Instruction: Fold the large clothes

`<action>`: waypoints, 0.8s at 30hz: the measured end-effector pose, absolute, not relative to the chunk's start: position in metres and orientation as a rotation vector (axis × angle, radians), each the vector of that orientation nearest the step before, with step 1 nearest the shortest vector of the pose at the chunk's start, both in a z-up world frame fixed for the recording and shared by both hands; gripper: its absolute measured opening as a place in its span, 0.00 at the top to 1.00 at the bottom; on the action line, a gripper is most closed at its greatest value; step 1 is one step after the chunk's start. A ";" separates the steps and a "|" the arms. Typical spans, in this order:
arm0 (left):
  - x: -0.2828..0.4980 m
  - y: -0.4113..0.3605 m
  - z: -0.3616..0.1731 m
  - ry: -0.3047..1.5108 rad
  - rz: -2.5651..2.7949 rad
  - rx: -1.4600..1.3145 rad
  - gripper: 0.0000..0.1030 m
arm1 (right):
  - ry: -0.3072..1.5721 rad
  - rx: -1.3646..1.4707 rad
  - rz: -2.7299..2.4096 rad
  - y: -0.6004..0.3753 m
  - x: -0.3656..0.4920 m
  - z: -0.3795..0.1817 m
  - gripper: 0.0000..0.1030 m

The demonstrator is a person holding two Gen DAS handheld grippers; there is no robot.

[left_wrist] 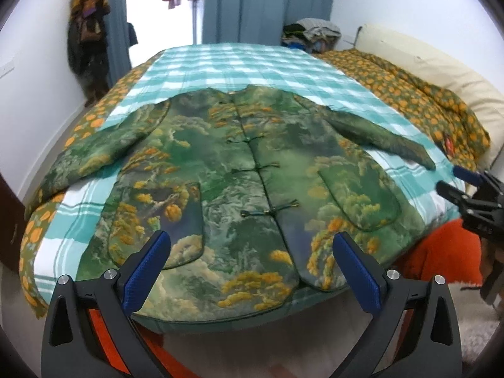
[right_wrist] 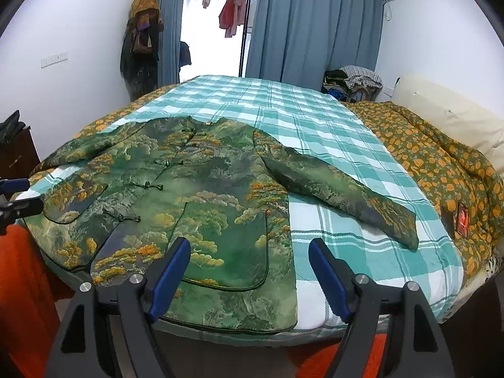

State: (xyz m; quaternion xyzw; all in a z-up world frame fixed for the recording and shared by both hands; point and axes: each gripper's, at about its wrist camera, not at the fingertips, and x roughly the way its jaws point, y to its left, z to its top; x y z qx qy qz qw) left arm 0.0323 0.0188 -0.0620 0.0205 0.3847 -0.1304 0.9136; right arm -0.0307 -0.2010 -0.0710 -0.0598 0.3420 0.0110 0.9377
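Observation:
A green padded jacket [left_wrist: 252, 163] with an orange-and-cloud landscape print lies flat, front up and buttoned, on the teal checked sheet [left_wrist: 252, 63] of a bed. Both sleeves are spread out to the sides; the right-hand sleeve [right_wrist: 340, 195] angles toward the bed's near edge. My left gripper [left_wrist: 252, 239] hangs open above the jacket's hem, nothing between its blue pads. My right gripper [right_wrist: 249, 245] is open too, over the hem's right corner and bare sheet [right_wrist: 315, 119]. Each gripper shows at the other view's edge: the right gripper [left_wrist: 453, 180], the left gripper [right_wrist: 34, 193].
An orange-flowered quilt [right_wrist: 441, 163] is bunched along the bed's right side against a cream pillow [right_wrist: 441, 110]. A clothes pile [right_wrist: 352, 78] sits at the far corner. Coats hang on a stand [right_wrist: 141, 37] by blue curtains. Orange fabric [left_wrist: 441, 252] hangs below the near bed edge.

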 end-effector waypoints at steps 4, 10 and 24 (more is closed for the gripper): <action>0.031 0.014 -0.057 0.771 -0.253 0.081 0.01 | 0.709 -0.162 0.021 -0.194 -0.031 -0.076 0.23; 0.034 0.017 -0.058 0.778 -0.214 0.082 0.01 | 0.703 -0.142 0.054 -0.192 -0.033 -0.076 0.23; 0.038 0.034 -0.053 0.768 -0.151 0.024 0.01 | 0.650 -0.048 0.049 -0.217 -0.035 -0.072 0.23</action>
